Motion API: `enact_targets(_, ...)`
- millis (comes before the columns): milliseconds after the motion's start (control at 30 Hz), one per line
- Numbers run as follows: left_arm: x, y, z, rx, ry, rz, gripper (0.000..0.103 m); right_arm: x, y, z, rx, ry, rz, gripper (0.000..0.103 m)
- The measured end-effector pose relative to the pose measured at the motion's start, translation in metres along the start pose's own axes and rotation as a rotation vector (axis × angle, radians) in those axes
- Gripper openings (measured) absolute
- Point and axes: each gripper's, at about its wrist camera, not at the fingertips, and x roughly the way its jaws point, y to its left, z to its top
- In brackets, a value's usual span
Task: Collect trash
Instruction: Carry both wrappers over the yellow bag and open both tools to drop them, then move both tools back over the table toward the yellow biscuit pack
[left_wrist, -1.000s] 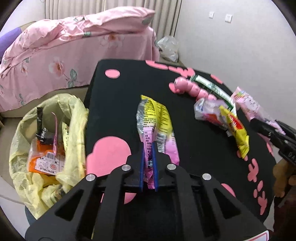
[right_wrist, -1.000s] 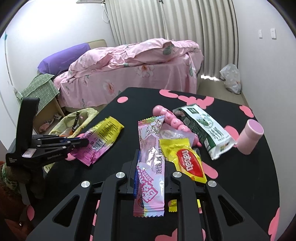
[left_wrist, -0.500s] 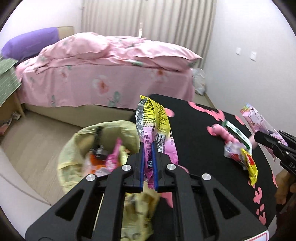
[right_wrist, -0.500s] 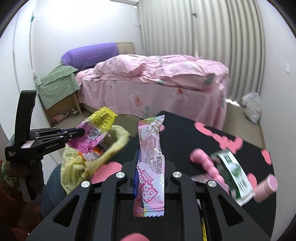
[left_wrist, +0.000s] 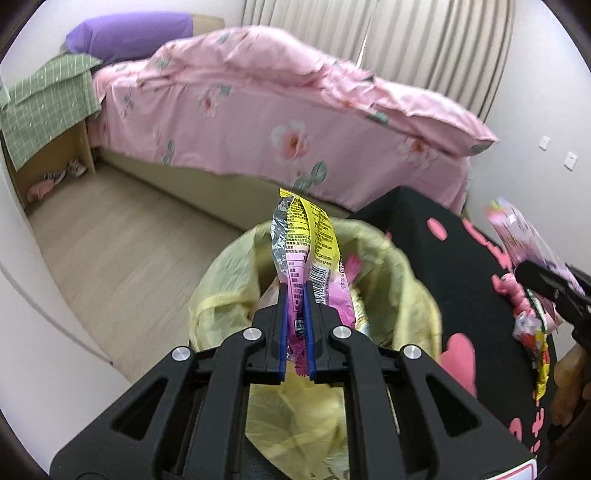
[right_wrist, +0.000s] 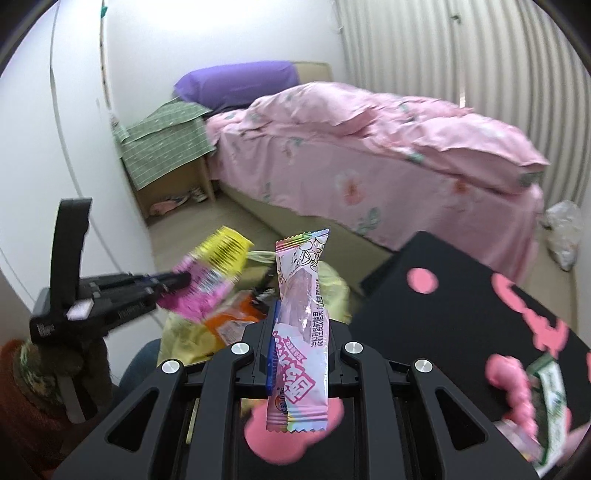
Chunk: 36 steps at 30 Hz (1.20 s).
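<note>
The left tongs are clamped on a yellow-and-pink snack wrapper, pinched near its lower end so the rest stands up past the blue pads. They point down at the mouth of the yellow bin bag, which fills the middle of the left wrist view; the wrapper hangs over the opening, so a release here would likely drop it straight in. Other rubbish already lies in the bag, among it an orange packet seen from the right wrist view.

The right tongs are clamped on a pink candy wrapper, also gripped low with its crimped top upright. From this camera the bag sits at about 10 o'clock of the wrapper, beyond the tips, so the right hand seems to be queuing behind the left, carrying its piece to the same place. In the left wrist view the right tongs show at 3 o'clock, over the edge of the black tabletop.

More litter waits on the tabletop: a green-and-white packet at 4 o'clock in the right wrist view, beside a pink bumpy object I cannot identify, and a yellow wrapper near the right edge of the left view. The pink bed stands behind the bag, well apart from it.
</note>
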Motion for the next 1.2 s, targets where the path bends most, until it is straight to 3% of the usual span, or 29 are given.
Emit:
enact_targets(167,0.019,0.010,-0.007,-0.029,0.046,-0.003,0.007,0.054,0.009,0.014,-0.011,0.059,0.055,0.016)
enact_targets(400,0.022,0.020,-0.005,-0.074,0.049,-0.037,0.007,0.094,0.005,0.012,0.004,0.109,0.076,0.019)
enact_targets(433,0.021,0.020,-0.004,-0.083,0.045,-0.046,0.009,0.097,0.004,0.011,0.009,0.115,0.078,0.021)
enact_targets(533,0.018,0.024,0.000,-0.128,0.032,-0.072,0.037,0.103,0.001,0.006,0.016,0.139,0.075,0.044)
enact_targets(600,0.015,0.027,0.003,-0.150,0.020,-0.076,0.040,0.103,0.000,0.003,0.014,0.143,0.073,0.047)
enact_targets(900,-0.009,0.001,0.012,-0.106,-0.027,-0.053,0.047,0.050,-0.022,-0.004,0.040,0.082,0.015,0.049)
enact_targets(1033,-0.018,-0.032,0.010,-0.044,-0.032,-0.084,0.050,0.005,-0.044,-0.017,0.074,0.037,-0.042,0.050)
enact_targets(1100,-0.021,-0.051,0.007,-0.007,-0.028,-0.108,0.052,-0.020,-0.059,-0.026,0.094,0.016,-0.077,0.057)
enact_targets(1200,-0.024,-0.084,0.000,0.049,-0.010,-0.154,0.053,-0.057,-0.080,-0.045,0.117,-0.011,-0.136,0.058)
